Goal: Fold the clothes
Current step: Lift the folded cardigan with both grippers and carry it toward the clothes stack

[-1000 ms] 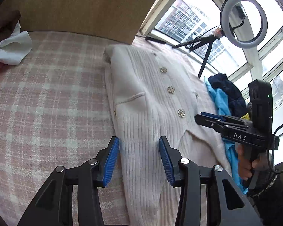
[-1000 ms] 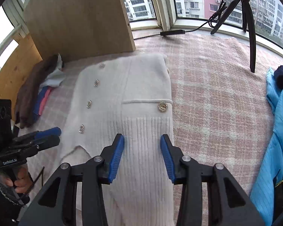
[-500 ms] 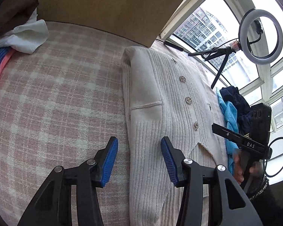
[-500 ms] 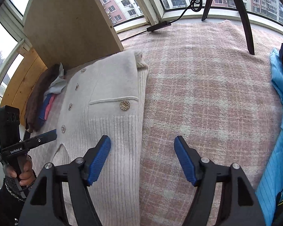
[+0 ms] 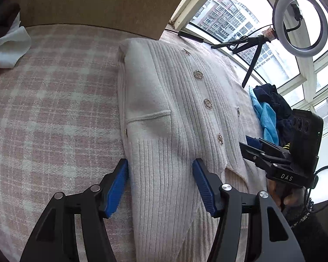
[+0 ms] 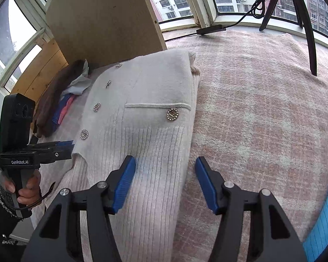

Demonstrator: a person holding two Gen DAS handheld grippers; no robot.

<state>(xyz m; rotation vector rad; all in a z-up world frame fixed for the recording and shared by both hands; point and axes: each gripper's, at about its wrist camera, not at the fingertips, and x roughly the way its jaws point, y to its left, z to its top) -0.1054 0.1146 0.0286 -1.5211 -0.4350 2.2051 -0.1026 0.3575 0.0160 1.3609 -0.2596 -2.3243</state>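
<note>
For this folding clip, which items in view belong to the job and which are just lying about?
Part of the job:
cream cardigan
left claw, open
right claw, open
plaid blanket under the cardigan

Lying about:
ring light on its tripod
blue and navy clothes
white cloth
brown garment
wooden board
</note>
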